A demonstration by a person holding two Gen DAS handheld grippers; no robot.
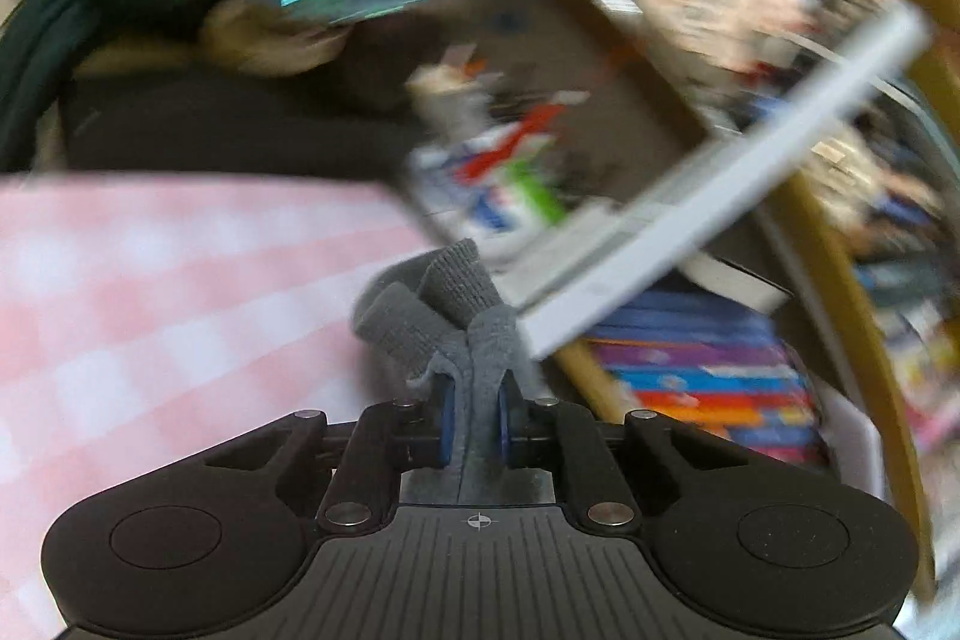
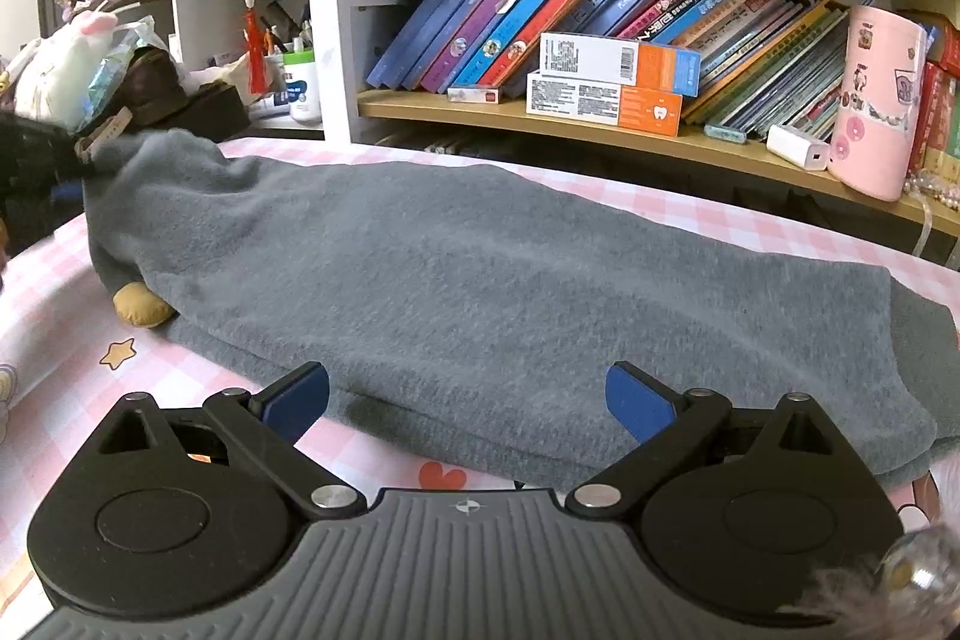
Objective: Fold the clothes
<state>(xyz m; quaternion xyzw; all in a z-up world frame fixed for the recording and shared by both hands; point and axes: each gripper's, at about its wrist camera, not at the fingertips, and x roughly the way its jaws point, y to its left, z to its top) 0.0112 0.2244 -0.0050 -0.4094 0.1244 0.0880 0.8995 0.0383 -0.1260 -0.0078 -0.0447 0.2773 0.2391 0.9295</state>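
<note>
Jaws: left gripper (image 1: pixel 472 415) clamped tight on a ribbed cuff or hem of the grey garment (image 2: pixel 480 292); right gripper (image 2: pixel 468 400) wide apart, empty, just short of the near edge. Garment lies long across the pink checked tablecloth (image 2: pixel 72 400), far-left end bunched at the left gripper, a tan stuffed lump (image 2: pixel 141 307) peeking out beneath. Soft fleecy knit, light, limp, will sag and drag; best taken at hems and corners. Book spines and orange-white boxes (image 2: pixel 606 82) carry print, unreadable from here.

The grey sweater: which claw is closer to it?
Left. The left claw is pinching the grey sweater's end; the right claw hangs open just before its near edge.
</note>
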